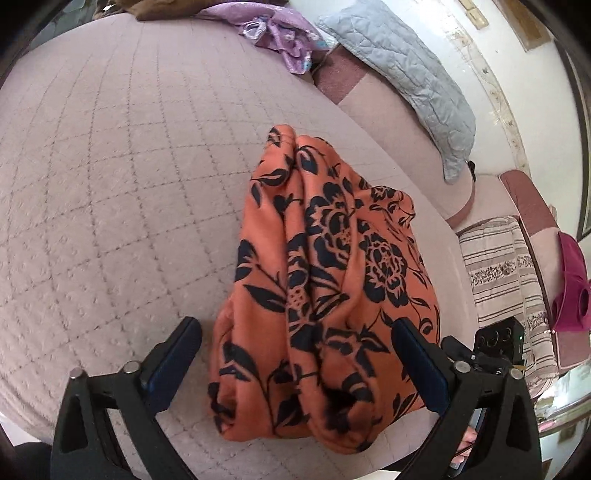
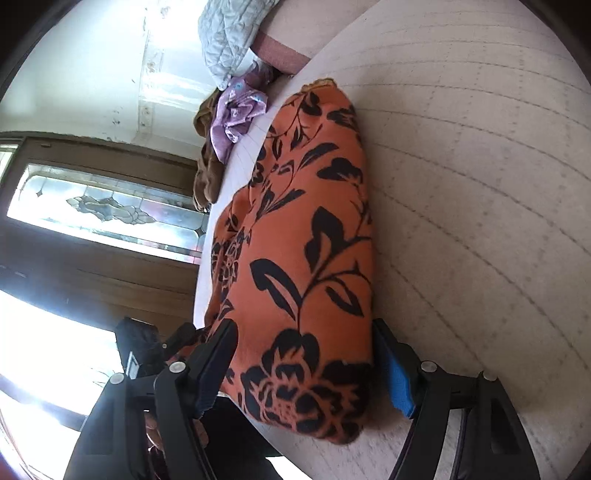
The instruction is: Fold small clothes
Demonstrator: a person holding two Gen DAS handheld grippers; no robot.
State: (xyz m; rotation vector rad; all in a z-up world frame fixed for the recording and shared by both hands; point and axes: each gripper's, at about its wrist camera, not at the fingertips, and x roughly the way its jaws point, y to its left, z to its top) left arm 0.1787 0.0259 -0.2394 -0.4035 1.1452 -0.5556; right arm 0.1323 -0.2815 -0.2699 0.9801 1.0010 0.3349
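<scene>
An orange garment with black flowers [image 1: 325, 280] lies bunched in a long roll on the pale quilted bed cover [image 1: 110, 166]. My left gripper [image 1: 299, 328] is open, its blue-padded fingers either side of the garment's near end, just above it. In the right wrist view the same garment [image 2: 303, 258] runs away from me along the bed cover [image 2: 480, 184]. My right gripper [image 2: 306, 328] is open and straddles the garment's near end, with one pad [image 2: 397, 373] close against the cloth. The right wrist view is rolled on its side.
A purple cloth [image 1: 280, 33] and a brown cloth [image 1: 155, 9] lie at the far edge of the bed. A grey quilted pillow [image 1: 406, 70] rests on the pink headboard [image 1: 399, 122]. A striped cloth [image 1: 506, 280] and a magenta item [image 1: 572, 288] lie beside the bed. A stained-glass door [image 2: 103, 206] stands beyond.
</scene>
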